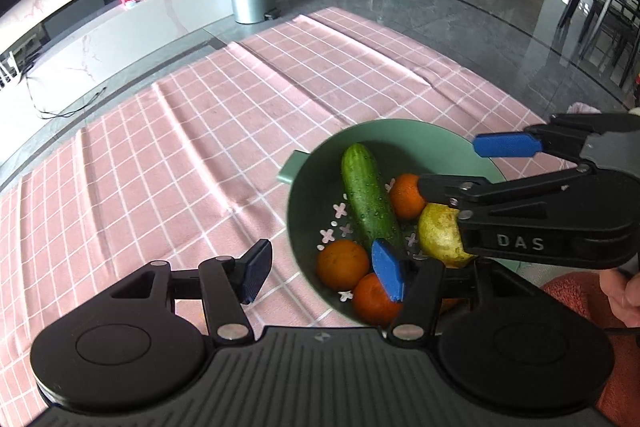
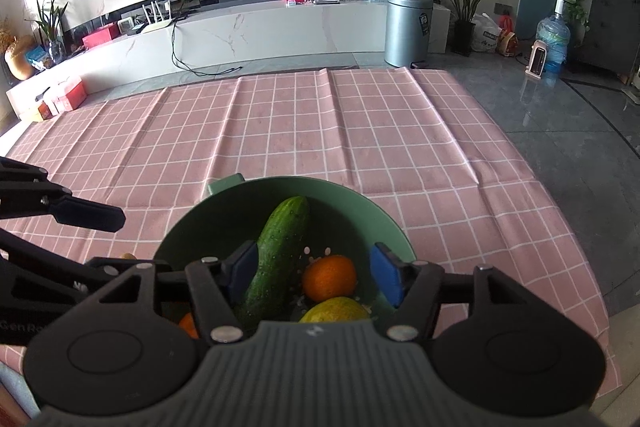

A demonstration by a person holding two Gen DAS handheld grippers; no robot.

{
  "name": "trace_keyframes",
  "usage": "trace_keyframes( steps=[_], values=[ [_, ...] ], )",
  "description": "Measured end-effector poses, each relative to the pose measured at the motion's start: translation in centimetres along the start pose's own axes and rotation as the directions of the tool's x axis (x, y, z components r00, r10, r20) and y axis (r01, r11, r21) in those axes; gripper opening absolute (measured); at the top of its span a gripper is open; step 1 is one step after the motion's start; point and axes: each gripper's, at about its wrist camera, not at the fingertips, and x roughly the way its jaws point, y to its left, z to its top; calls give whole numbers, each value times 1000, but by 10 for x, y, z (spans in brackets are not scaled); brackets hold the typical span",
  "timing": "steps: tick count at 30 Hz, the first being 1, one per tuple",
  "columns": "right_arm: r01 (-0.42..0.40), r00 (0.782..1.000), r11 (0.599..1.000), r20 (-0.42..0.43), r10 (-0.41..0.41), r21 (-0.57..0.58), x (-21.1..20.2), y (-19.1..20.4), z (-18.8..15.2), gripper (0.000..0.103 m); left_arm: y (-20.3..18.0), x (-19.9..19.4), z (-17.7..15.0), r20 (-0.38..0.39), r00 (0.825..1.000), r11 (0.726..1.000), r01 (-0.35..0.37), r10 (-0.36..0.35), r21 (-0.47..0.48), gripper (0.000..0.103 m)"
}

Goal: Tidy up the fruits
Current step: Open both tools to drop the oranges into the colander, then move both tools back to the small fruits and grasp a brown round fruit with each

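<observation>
Both grippers, left (image 1: 322, 273) and right (image 2: 314, 273), spread apart, gripping nothing, above green bowl (image 2: 360, 203) holding cucumber (image 2: 280, 247), oranges (image 1: 342, 265), pear (image 1: 440, 235).

surface: pink checked tablecloth (image 2: 320, 131), creased | on it: green colander (image 2: 352, 199), near right edge

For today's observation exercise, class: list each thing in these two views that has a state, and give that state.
Left claw: open, empty, at the near left rim of the bowl.
Right claw: open, empty, over the bowl.
Green colander bowl: upright on the cloth, holding produce.
Cucumber: lying in the bowl, wet.
Pear: resting in the bowl.
Oranges: resting in the bowl.
Pink checked tablecloth: spread out, creased.
Pedal bin: lid shut.
</observation>
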Motion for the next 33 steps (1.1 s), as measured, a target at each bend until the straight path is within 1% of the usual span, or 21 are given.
trace_keyframes(
  steps=[4, 7, 12, 16, 21, 24, 33],
  values=[
    [-9, 1000, 1000, 28, 8, 25, -16, 9, -7, 60, 11, -15, -8, 31, 999, 999, -23, 24, -32, 68],
    [-30, 999, 999, 45, 28, 37, -26, 19, -13, 62, 20, -25, -17, 45, 998, 998, -41, 44, -52, 68],
    [-66, 996, 997, 56, 64, 46, -37, 38, -24, 63, 36, -37, -32, 49, 996, 994, -77, 81, -76, 68],
    [-105, 993, 993, 66, 101, 57, -43, 54, -36, 63, 51, -46, -47, 53, 994, 991, -91, 96, -100, 68],
    [-133, 989, 991, 73, 131, 28, -46, 78, -47, 64, 67, -54, -63, 77, 993, 989, -79, 89, -124, 68],
    [-145, 987, 989, 78, 143, 14, -45, 91, -53, 67, 73, -58, -74, 87, 992, 988, -81, 92, -128, 68],
    [-164, 983, 986, 80, 165, -24, -36, 124, -66, 67, 99, -59, -109, 92, 993, 981, -60, 78, -183, 68]
  ],
)
